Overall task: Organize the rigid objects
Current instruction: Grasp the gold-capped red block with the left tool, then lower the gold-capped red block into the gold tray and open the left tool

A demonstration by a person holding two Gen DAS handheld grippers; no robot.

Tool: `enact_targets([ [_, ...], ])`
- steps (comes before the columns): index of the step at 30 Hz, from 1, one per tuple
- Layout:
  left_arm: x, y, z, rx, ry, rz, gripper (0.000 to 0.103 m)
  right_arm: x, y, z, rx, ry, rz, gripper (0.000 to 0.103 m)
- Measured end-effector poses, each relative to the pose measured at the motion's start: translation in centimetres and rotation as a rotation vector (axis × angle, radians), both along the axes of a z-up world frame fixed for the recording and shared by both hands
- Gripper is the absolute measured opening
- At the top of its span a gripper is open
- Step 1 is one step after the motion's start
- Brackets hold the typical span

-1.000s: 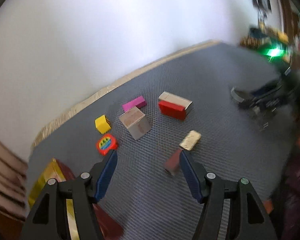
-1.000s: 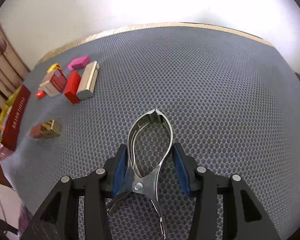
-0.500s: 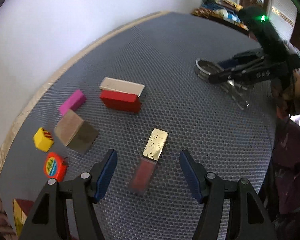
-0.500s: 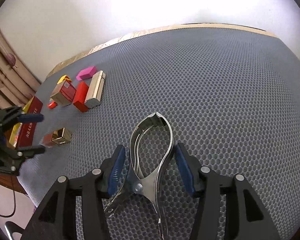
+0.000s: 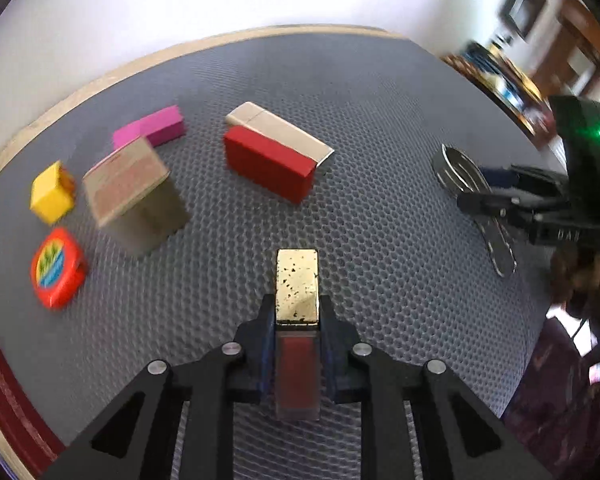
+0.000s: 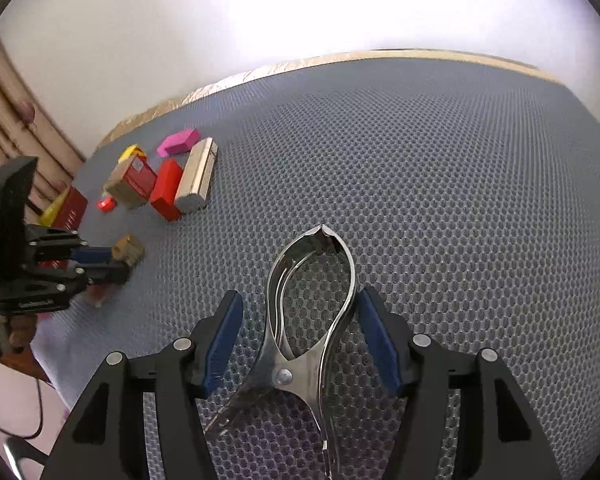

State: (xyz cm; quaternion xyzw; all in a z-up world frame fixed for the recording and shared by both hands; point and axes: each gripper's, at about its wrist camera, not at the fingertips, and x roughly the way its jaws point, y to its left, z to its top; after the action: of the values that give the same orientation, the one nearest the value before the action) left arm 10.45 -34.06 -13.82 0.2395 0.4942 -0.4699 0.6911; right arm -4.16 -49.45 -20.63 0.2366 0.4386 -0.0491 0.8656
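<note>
My left gripper [image 5: 297, 320] is shut on a lip gloss tube with a gold cap [image 5: 297, 286] and a red body, lying on the grey mesh table [image 5: 380, 220]. In the right wrist view the same gripper [image 6: 116, 264] and the tube [image 6: 129, 249] show at the left. My right gripper [image 6: 300, 320] is open around metal tongs [image 6: 312, 288] that lie on the table, its pads a little apart from them. The tongs [image 5: 472, 196] and the right gripper [image 5: 496, 184] also show in the left wrist view.
A red box [image 5: 268, 164] lies against a silver box [image 5: 280, 132]. Left of them are a pink block [image 5: 150, 130], a tan box [image 5: 134, 196], a yellow cube [image 5: 52, 194] and a red tape measure [image 5: 58, 266]. A dark red box [image 5: 4, 392] lies at the table's left edge.
My left gripper moved forward over the lip gloss tube and closed on it. My right gripper opened a little wider around the tongs.
</note>
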Motion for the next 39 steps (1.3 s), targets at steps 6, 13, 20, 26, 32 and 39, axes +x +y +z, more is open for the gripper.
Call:
enact_targets([
  [6,-3.3,3.3,1.8,-0.073,-0.006,0.229,0.020,0.7,1.4,-0.2,-0.077,0.013,0.029,0.068],
  [13,-4.6,11.1,7.0,-0.144,-0.009,0.516,0.020,1.4,2.8,-0.6,-0.148,0.015,0.056,0.078],
  [20,0.6,22.2,10.0,-0.085,-0.058,0.811,0.020,1.8,3.5,-0.8,-0.182,0.016,0.072,0.084],
  [26,4.2,24.6,9.4,-0.078,-0.058,0.864,0.020,2.0,3.9,-0.9,-0.202,0.022,0.080,0.087],
  [32,8.1,23.1,7.2,-0.046,-0.034,0.905,0.020,2.0,3.9,-0.9,-0.201,0.022,0.082,0.088],
  [39,10.8,22.2,4.2,0.018,-0.029,0.980,0.020,2.1,4.1,-1.0,-0.203,0.024,0.091,0.092],
])
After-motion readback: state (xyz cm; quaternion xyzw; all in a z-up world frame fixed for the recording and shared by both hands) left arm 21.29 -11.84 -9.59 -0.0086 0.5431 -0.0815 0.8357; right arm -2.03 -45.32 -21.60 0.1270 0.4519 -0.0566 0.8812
